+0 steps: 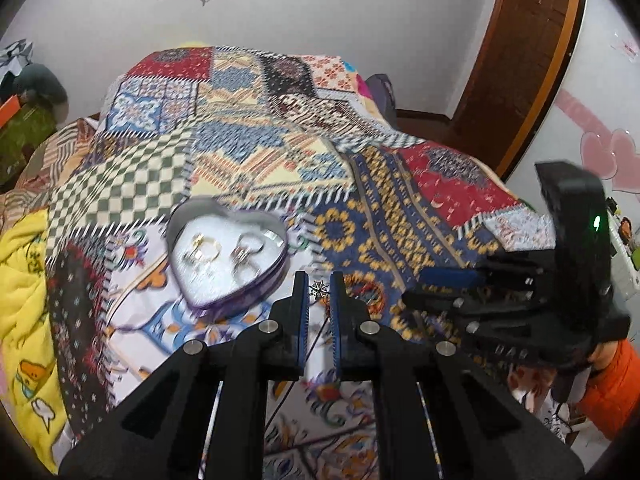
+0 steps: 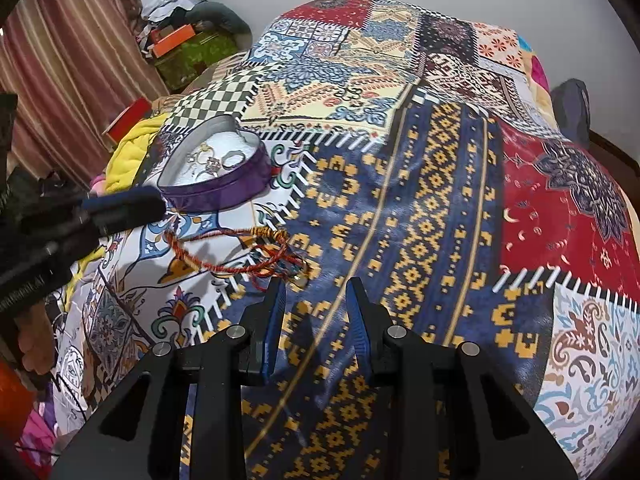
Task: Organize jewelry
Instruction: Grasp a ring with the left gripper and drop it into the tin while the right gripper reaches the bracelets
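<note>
1. Sitting on the patchwork bedspread [image 2: 432, 200] is a purple heart-shaped tin [image 2: 218, 172] with its lid off and a white lining, and a few rings [image 1: 206, 248] lie inside it, gold ones on one side and silvery ones on the other.
2. Left gripper [image 1: 319, 300] hovers just right of the tin, fingers a small gap apart, nothing pinched. A tiny silver star-ish charm [image 1: 319, 289] shows on the cloth right in that gap, kinda blurry tbh, so I can't tell whether it's touched.
3. Right gripper [image 2: 316, 300] has its fingers spread wide over the blue-and-yellow patch, holding nothing.
4. A red and orange braided cord bracelet [image 2: 240, 250] lies loose on the bedspread just in front of the tin, its tail ending near the right gripper's left fingertip.
5. From the right wrist view, the left gripper's blue-padded finger [image 2: 124, 206] sits just beside the tin's near wall.
</note>
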Demonstrator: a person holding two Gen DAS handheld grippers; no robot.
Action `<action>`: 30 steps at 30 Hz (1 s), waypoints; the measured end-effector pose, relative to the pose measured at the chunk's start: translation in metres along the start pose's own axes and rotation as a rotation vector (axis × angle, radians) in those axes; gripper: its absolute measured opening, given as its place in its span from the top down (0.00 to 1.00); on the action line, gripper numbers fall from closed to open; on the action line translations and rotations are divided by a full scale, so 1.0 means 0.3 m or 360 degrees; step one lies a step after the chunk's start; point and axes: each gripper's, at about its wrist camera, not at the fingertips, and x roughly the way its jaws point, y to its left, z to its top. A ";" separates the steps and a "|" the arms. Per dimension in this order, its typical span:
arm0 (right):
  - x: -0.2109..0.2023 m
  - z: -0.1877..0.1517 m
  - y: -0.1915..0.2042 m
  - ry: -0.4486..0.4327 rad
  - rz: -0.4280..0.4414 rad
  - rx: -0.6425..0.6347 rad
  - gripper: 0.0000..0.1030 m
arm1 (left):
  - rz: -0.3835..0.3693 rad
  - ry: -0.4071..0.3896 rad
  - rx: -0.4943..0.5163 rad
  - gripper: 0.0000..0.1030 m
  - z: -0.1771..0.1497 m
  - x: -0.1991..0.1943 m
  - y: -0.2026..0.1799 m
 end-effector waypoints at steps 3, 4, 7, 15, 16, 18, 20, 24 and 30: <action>0.002 0.015 0.023 -0.0002 0.0007 -0.0026 0.73 | 0.0011 0.0038 -0.0038 0.92 -0.043 0.007 0.035; 0.004 0.023 0.033 -0.0002 0.0010 -0.0036 0.73 | 0.0023 0.0052 -0.0051 0.92 -0.060 0.009 0.049; 0.015 0.039 0.070 0.0001 0.0025 -0.0074 0.73 | 0.0033 0.0082 -0.0095 0.92 -0.099 0.015 0.086; 0.105 0.069 0.179 0.0070 0.0054 -0.0228 0.73 | 0.0043 0.0103 -0.0170 0.92 -0.157 0.006 0.157; 0.123 0.072 0.187 0.0089 0.0059 -0.0241 0.73 | 0.0041 0.0104 -0.0176 0.92 -0.160 0.006 0.162; 0.147 0.072 0.200 0.0125 0.0077 -0.0265 0.73 | 0.0035 0.0107 -0.0186 0.92 -0.166 0.007 0.172; 0.165 0.064 0.213 0.0142 0.0064 -0.0297 0.73 | 0.0031 0.0106 -0.0199 0.92 -0.171 0.008 0.181; 0.162 0.046 0.235 0.0119 0.0020 -0.0366 0.87 | 0.0022 0.0098 -0.0234 0.92 -0.175 0.005 0.200; 0.127 0.038 0.197 0.0084 0.0017 -0.0281 0.93 | 0.0023 0.0080 -0.0279 0.92 -0.172 -0.009 0.223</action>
